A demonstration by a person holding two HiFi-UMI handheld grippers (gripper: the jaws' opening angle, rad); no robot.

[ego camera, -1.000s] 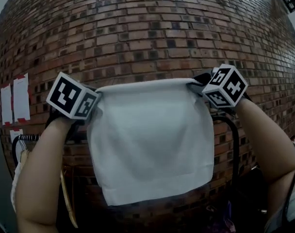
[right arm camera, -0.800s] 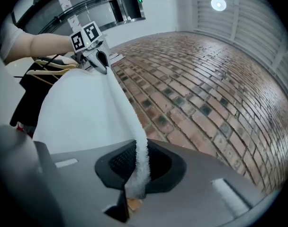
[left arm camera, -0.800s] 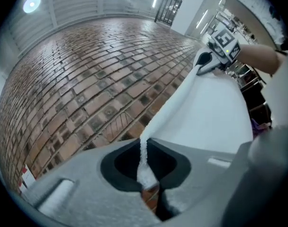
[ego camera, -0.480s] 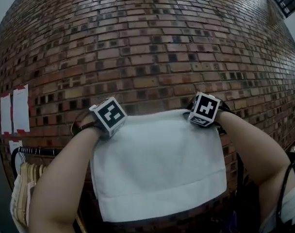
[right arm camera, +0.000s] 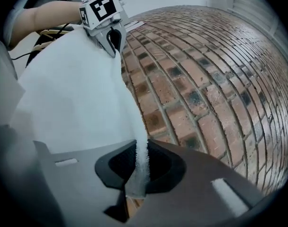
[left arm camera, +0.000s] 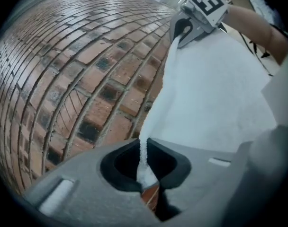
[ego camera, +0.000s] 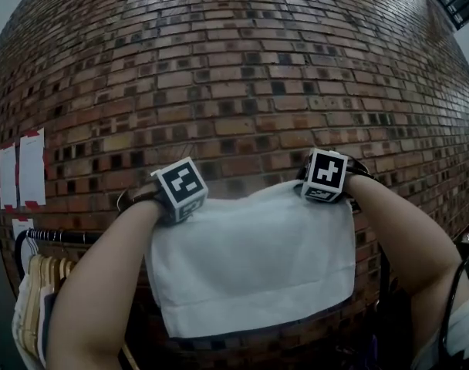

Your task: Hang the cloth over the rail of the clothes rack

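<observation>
Left tongs and right tongs each pinch a top corner of the cloth, which hangs flat between them, its longer side running left to right. Hold both corners level and taut, lowering evenly across the rail low before the brick wall.

No word, number or brand can be read anywhere. The white paper sheets fixed with red tape to the red-brown brick wall are too small and dim to show any print. The left gripper bears a white cube with black square patterns, and the right gripper bears another such cube. These are coded markers. One pattern on the right cube looks like a 5 and may be only blocks; no other shows a letter or digit.
</observation>
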